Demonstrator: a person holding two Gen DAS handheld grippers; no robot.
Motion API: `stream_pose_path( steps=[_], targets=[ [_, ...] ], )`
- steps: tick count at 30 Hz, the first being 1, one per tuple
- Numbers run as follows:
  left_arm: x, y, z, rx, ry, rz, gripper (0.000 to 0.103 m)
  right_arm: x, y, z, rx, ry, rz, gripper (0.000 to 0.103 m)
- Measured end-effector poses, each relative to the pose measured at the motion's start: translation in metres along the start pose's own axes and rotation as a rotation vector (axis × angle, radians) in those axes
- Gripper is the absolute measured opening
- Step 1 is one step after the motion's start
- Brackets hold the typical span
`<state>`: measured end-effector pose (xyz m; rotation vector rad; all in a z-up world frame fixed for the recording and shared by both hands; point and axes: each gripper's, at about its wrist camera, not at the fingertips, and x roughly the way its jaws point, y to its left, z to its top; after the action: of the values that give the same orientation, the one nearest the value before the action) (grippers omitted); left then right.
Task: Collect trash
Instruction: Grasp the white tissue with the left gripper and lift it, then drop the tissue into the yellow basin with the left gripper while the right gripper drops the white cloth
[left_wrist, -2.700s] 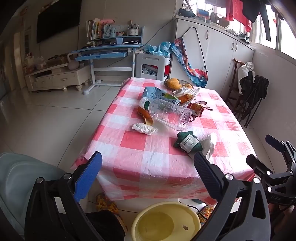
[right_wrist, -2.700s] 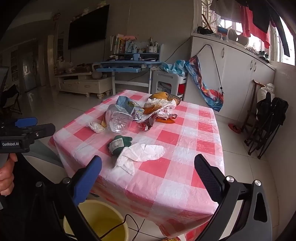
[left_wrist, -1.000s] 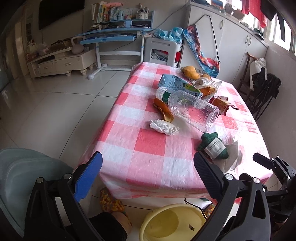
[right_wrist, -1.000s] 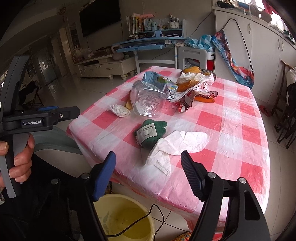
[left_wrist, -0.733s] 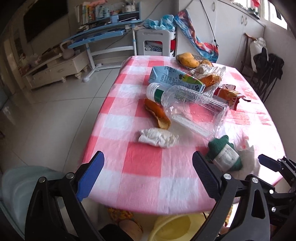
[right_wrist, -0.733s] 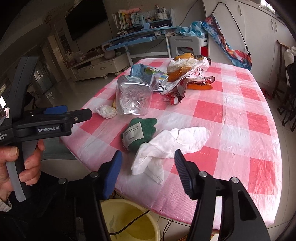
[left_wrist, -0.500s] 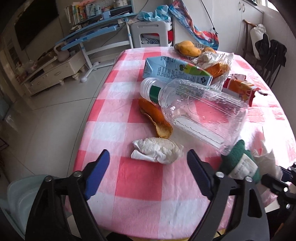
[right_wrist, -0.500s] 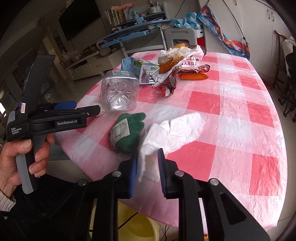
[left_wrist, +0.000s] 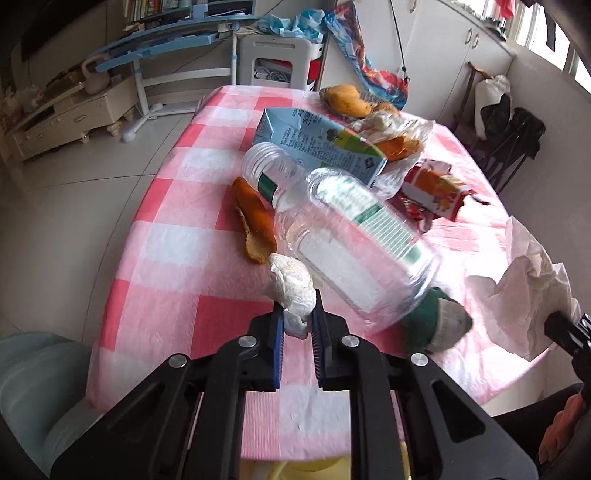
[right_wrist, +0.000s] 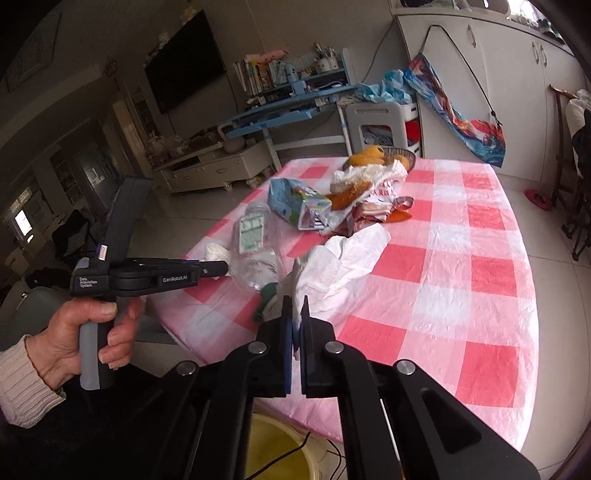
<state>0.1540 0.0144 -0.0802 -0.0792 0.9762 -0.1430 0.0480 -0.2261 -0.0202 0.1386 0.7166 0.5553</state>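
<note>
Living room, pink-and-white checked tablecloth (left_wrist: 177, 206) littered: clear plastic bottle (left_wrist: 347, 236), blue carton (left_wrist: 314, 144), orange peel (left_wrist: 255, 221) uncollected. Right gripper (right_wrist: 295, 325) clenched on large white tissue sheet (right_wrist: 343, 258); left gripper (left_wrist: 297, 325) clenched on small crumpled white tissue wad (left_wrist: 291, 288), near table edge. Task barely begun

1. Clear plastic bottle (left_wrist: 347, 236): 1, lying on its side.
2. Blue-green drink carton (left_wrist: 314, 142): 1.
3. White tissue items: 2, a crumpled wad (left_wrist: 293, 291) and a large sheet (right_wrist: 343, 258).
4. Orange peel strip (left_wrist: 255, 225): 1.
5. Green knit glove (left_wrist: 436, 325): 1.
6. Red snack wrapper (left_wrist: 436, 188): 1.
7. Yellow bucket (right_wrist: 280, 450): 1.
</note>
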Motion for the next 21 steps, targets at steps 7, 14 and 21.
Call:
stream_pose_path(
  steps=[7, 14, 21],
  targets=[
    [-0.044, -0.002, -0.021, 0.007, -0.051, -0.026, 0.013, -0.015, 0.044, -0.011, -0.192, 0.137, 0.232, 0.004],
    [-0.08, -0.003, -0.056, 0.03, -0.061, -0.03, 0.013, 0.007, 0.092, -0.07, -0.37, 0.403, 0.332, 0.004],
    [-0.105, -0.015, -0.091, 0.067, -0.049, -0.032, 0.013, 0.018, 0.095, -0.088, -0.399, 0.432, 0.244, 0.057]
  ],
)
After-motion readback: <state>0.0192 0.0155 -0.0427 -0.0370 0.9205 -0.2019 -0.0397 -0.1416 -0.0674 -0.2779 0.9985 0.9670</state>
